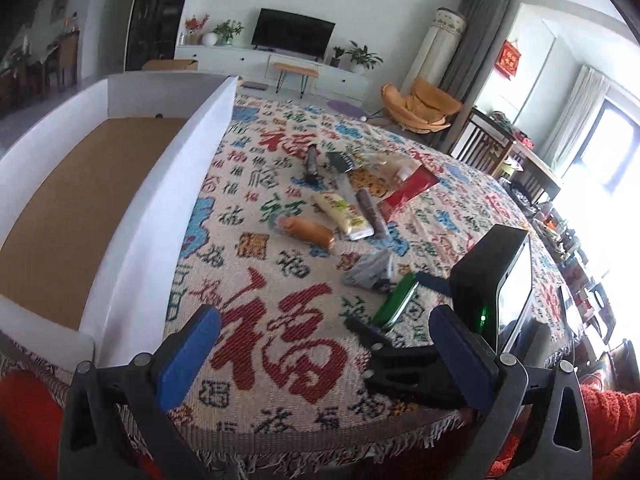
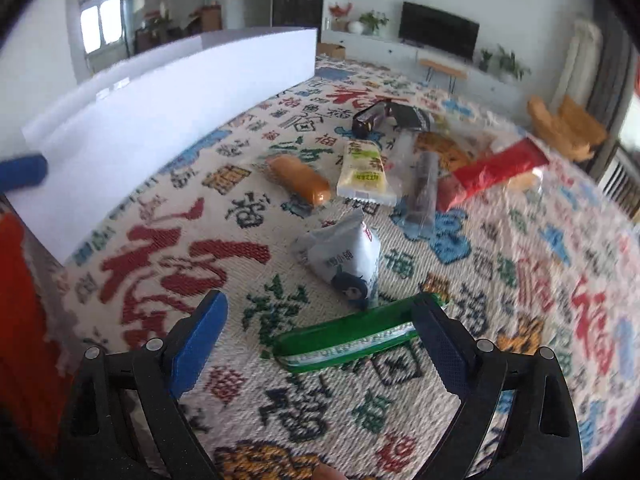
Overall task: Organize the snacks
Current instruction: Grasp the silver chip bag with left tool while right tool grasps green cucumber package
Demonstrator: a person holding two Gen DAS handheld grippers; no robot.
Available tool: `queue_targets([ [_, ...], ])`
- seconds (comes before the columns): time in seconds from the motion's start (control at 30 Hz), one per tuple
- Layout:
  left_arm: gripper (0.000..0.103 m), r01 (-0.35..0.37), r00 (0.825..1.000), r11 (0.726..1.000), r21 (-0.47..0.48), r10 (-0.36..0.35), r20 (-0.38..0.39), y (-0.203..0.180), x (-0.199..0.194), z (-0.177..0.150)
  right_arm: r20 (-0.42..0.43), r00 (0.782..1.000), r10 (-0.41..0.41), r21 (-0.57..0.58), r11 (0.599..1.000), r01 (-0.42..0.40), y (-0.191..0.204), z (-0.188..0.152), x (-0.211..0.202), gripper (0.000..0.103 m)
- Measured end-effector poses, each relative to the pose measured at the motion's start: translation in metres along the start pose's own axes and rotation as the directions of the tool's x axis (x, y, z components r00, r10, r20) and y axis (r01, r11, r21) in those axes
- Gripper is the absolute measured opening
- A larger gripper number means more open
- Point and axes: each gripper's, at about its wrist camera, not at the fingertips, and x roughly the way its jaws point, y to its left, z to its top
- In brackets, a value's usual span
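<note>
1. Green flat foil snack packet, left wrist view: it lies on the patterned woven cloth, well to the right of the white open-topped box with a brown cardboard floor. It looks light, thin and slick; I judge it will bend if taken by one end, so a hold across the narrow middle looks best.
2. Same view: the left gripper has blue-padded jaws standing wide apart with nothing between them, hovering over the cloth just right of the white box. The box shows only bare floor; its near corner is cut off by the frame.
3. Same view: the right-hand tool's black body hides the packet's near end. The farther snacks, beyond the packet and away from the box, are small and blurred; their labels are unreadable.
4. Right wrist view: the right gripper is spread, with the green packet lying crosswise between the jaws. The right pad is at or against its right end; contact is uncertain. The left pad is clearly apart from it, so it is not yet clamped.
5. Same view: just beyond the packet sits a puffy grey-white pillow bag, soft and probably crushable. The white box shows only its outer wall here; the interior is hidden. Motion blur smears the far pile.
</note>
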Motion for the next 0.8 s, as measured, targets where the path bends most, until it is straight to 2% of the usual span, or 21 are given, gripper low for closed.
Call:
queue_targets([
  [0.03, 0.103, 0.003, 1.000, 1.000, -0.008, -0.003, -0.010, 0.003, 0.002, -0.003, -0.018, 0.999, -0.041, -0.032, 0.999, 0.040, -0.001, -0.003, 0.004, 0.095],
  [0.07, 0.103, -0.001, 1.000, 1.000, 0.003, 0.001, -0.015, 0.001, 0.006, -0.005, -0.028, 0.998, -0.049, -0.036, 0.998, 0.048, -0.009, -0.008, 0.006, 0.095],
  [0.13, 0.103, 0.001, 0.999, 0.999, 0.042, 0.001, -0.042, -0.007, 0.017, -0.007, -0.037, 0.999, -0.028, 0.045, 0.999, 0.030, -0.047, -0.019, 0.004, 0.095],
  [0.2, 0.103, 0.014, 0.995, 0.997, 0.076, -0.007, -0.097, -0.018, 0.037, -0.007, -0.055, 0.994, -0.090, 0.129, 0.987, 0.097, -0.089, -0.028, 0.005, 0.095],
  [0.27, 0.103, 0.021, 0.993, 0.993, 0.119, -0.006, -0.122, -0.033, 0.058, -0.002, -0.070, 0.989, -0.129, 0.199, 0.970, 0.141, -0.128, -0.036, 0.002, 0.095],
  [0.33, 0.103, 0.014, 0.990, 0.985, 0.172, 0.011, -0.140, -0.047, 0.082, 0.006, -0.059, 0.992, -0.113, 0.267, 0.955, 0.125, -0.159, -0.043, -0.007, 0.095],
  [0.47, 0.102, -0.012, 0.987, 0.971, 0.237, 0.049, -0.152, -0.069, 0.129, 0.023, -0.013, 0.996, -0.085, 0.385, 0.919, 0.083, -0.195, -0.060, -0.027, 0.095],
  [0.53, 0.093, -0.046, 0.982, 0.961, 0.273, 0.093, -0.163, -0.082, 0.150, 0.024, 0.009, 0.998, -0.060, 0.440, 0.897, 0.050, -0.202, -0.068, -0.035, 0.095],
  [0.57, 0.083, -0.058, 0.978, 0.957, 0.285, 0.111, -0.175, -0.087, 0.159, 0.022, 0.028, 0.999, -0.041, 0.463, 0.886, 0.024, -0.203, -0.072, -0.037, 0.095],
  [0.6, 0.067, -0.072, 0.973, 0.956, 0.286, 0.130, -0.191, -0.090, 0.168, 0.019, 0.058, 0.998, -0.016, 0.483, 0.875, -0.014, -0.206, -0.076, -0.041, 0.095],
  [0.63, 0.064, -0.111, 0.971, 0.949, 0.296, 0.168, -0.171, -0.094, 0.172, 0.015, 0.103, 0.994, 0.023, 0.498, 0.864, -0.072, -0.209, -0.079, -0.046, 0.095],
  [0.67, 0.051, -0.133, 0.973, 0.940, 0.314, 0.184, -0.138, -0.098, 0.170, 0.011, 0.150, 0.986, 0.071, 0.497, 0.857, -0.137, -0.210, -0.080, -0.048, 0.095],
  [0.7, 0.050, -0.134, 0.974, 0.941, 0.311, 0.183, -0.134, -0.098, 0.169, 0.009, 0.175, 0.980, 0.100, 0.488, 0.855, -0.175, -0.212, -0.079, -0.050, 0.095],
  [0.73, 0.050, -0.127, 0.976, 0.948, 0.292, 0.172, -0.135, -0.097, 0.166, 0.008, 0.173, 0.979, 0.106, 0.471, 0.864, -0.177, -0.212, -0.074, -0.049, 0.095],
  [0.8, 0.049, -0.101, 0.981, 0.965, 0.243, 0.137, -0.137, -0.088, 0.158, 0.006, 0.105, 0.990, 0.091, 0.417, 0.900, -0.127, -0.206, -0.059, -0.042, 0.095],
])
